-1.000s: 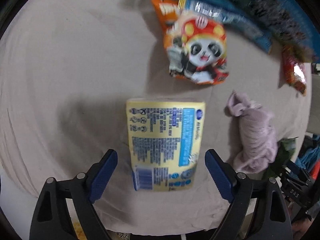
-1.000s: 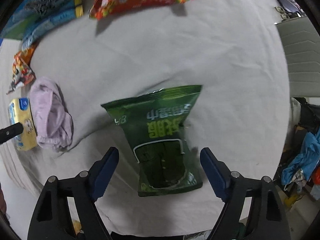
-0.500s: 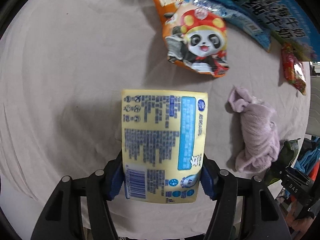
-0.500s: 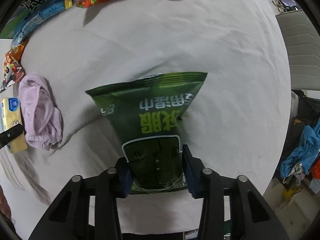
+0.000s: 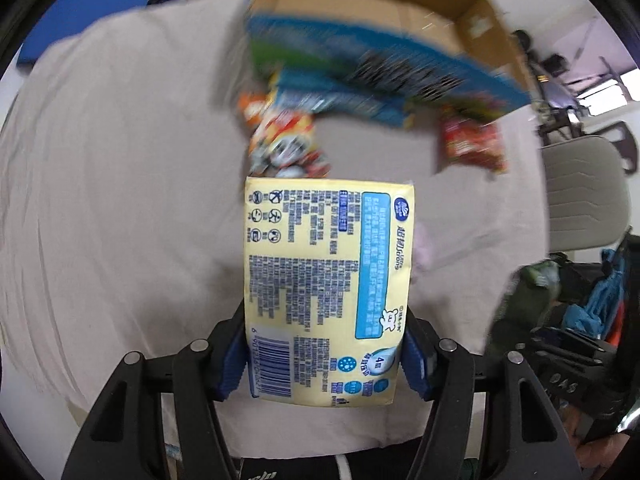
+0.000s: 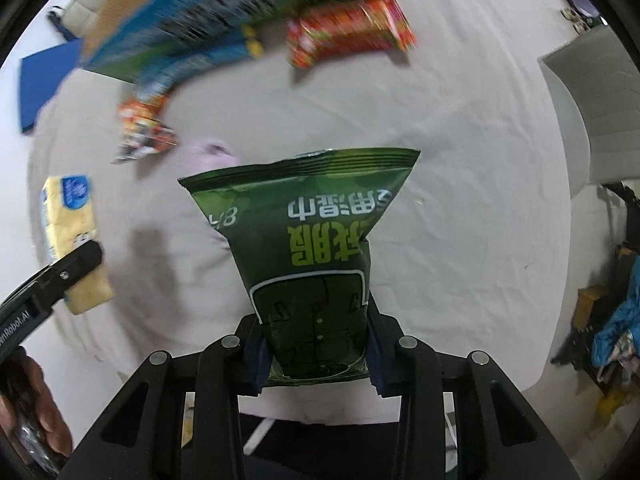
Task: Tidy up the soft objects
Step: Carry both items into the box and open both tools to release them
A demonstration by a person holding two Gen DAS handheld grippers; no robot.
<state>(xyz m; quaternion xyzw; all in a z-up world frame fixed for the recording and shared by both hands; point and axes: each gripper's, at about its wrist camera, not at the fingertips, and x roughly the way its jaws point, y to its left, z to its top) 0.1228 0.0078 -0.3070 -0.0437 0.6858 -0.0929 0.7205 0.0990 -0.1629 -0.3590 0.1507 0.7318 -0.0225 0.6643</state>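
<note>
My left gripper [image 5: 324,360] is shut on a yellow tissue pack [image 5: 326,280] and holds it above the beige sheet [image 5: 120,220]. The pack also shows in the right wrist view [image 6: 72,236] at the left, with the left gripper's finger across it. My right gripper [image 6: 318,356] is shut on a green snack bag [image 6: 308,240], lifted off the sheet. A pink cloth [image 6: 212,152] lies partly hidden behind the green bag.
An open cardboard box [image 5: 380,4] stands at the far edge. In front of it lie a large blue pack [image 5: 380,68], a panda snack bag [image 5: 284,144] and a red snack bag [image 5: 472,144]. A grey chair [image 5: 580,200] is at the right.
Both grippers closed on their packs, then lifted them off the sheet and tilted up, so the box at the far edge came into view.
</note>
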